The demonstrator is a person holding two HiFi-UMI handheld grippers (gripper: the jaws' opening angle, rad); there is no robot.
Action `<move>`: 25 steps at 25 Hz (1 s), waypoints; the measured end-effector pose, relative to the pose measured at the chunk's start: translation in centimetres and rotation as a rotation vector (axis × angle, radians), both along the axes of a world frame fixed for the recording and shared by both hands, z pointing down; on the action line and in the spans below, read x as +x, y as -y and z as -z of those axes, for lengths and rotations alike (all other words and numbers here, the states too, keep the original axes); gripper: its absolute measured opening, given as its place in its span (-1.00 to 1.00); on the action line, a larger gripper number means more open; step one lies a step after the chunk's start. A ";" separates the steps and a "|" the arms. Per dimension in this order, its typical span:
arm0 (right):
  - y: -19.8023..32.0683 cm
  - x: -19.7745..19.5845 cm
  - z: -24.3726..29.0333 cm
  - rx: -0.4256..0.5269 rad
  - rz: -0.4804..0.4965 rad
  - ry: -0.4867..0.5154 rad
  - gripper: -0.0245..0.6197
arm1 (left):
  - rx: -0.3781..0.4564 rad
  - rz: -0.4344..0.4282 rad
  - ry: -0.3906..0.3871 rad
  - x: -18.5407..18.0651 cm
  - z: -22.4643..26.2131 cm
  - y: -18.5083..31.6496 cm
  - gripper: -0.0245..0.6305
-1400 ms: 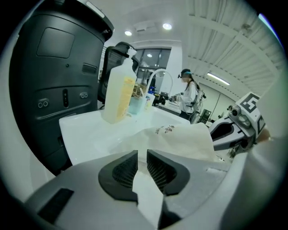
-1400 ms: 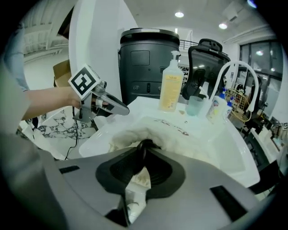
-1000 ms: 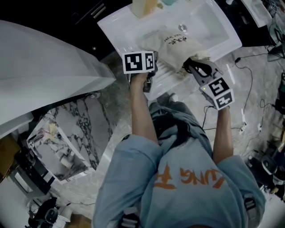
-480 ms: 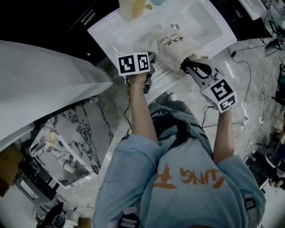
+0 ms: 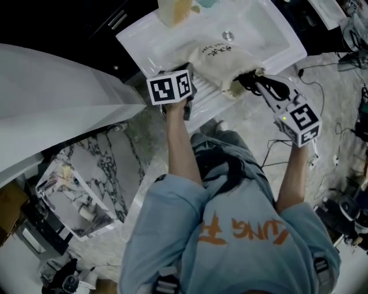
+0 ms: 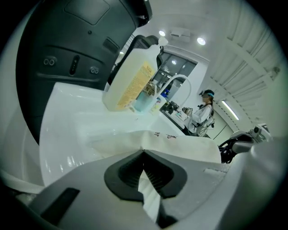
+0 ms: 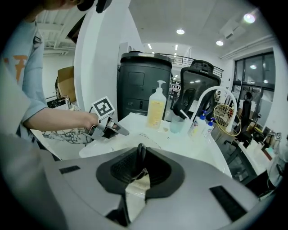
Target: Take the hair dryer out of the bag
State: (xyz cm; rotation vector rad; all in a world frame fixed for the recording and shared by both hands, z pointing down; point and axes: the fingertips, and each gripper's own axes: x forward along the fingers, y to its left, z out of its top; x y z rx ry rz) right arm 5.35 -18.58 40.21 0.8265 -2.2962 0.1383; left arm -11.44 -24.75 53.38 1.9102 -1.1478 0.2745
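Note:
A cream cloth bag [image 5: 221, 60] with black print lies across the front rim of the white sink [image 5: 276, 34]. My left gripper [image 5: 188, 73] is shut on its left end, and white fabric [image 6: 146, 184] shows pinched between the pads. The bag [image 6: 180, 146] stretches away ahead of those jaws. At the bag's open right end my right gripper [image 5: 256, 80] is shut on the hair dryer's black cord [image 5: 248, 79]. The cord [image 7: 139, 157] stands as a thin black loop between the pads, with cream cloth [image 7: 135, 188] under it. The dryer's body is hidden inside the bag.
A bottle of yellow liquid [image 5: 175, 10] and small blue-capped bottles [image 7: 198, 126] stand at the sink's back by the curved faucet [image 7: 216, 96]. A black bin [image 7: 144, 85] and a chair [image 7: 198, 85] stand behind. Cables [image 5: 322, 86] lie on the marble floor [image 5: 115, 166].
My left gripper's jaws have closed on the bag's left end. The right gripper has risen and drawn rightwards, away from the sink, and more black cord shows at the bag's mouth.

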 end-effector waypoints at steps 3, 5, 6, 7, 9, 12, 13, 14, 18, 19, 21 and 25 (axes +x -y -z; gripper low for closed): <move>0.5 0.9 1.3 0.032 -0.008 -0.017 -0.78 | 0.056 0.066 0.060 -2.3 1.5 0.3 -0.92; 0.7 1.7 1.8 0.027 -0.040 -0.018 -0.78 | 0.091 0.114 0.083 -3.7 2.4 0.4 -0.92; 0.9 2.0 2.0 0.027 -0.049 -0.010 -0.78 | 0.106 0.138 0.092 -4.3 2.7 0.4 -0.92; 1.1 2.2 2.3 0.032 -0.054 -0.001 -0.78 | 0.120 0.161 0.105 -4.9 3.0 0.4 -0.92; 1.3 2.3 3.1 0.052 -0.056 0.011 -0.78 | 0.147 0.207 0.140 -6.1 3.8 0.3 -0.92; 1.3 1.8 4.7 0.063 -0.059 0.062 -0.78 | 0.179 0.281 0.180 -7.8 4.6 0.0 -0.92; 1.1 1.6 5.4 0.058 -0.060 0.093 -0.78 | 0.185 0.305 0.188 -8.3 4.6 -0.1 -0.92; 0.8 1.3 6.2 0.055 -0.051 0.118 -0.78 | 0.189 0.329 0.193 -8.8 4.7 -0.2 -0.92; -0.7 0.3 8.7 0.062 0.041 0.099 -0.78 | 0.207 0.417 0.209 -10.4 5.3 -0.4 -0.92; -1.1 -0.2 9.2 0.067 0.061 0.089 -0.78 | 0.217 0.430 0.215 -10.4 5.6 -0.3 -0.92; -1.6 -1.1 9.6 0.081 0.094 0.070 -0.78 | 0.240 0.447 0.215 -9.8 6.1 0.0 -0.92; -1.6 -1.4 9.2 0.081 0.091 0.070 -0.77 | 0.240 0.473 0.278 -9.3 6.2 0.0 -0.92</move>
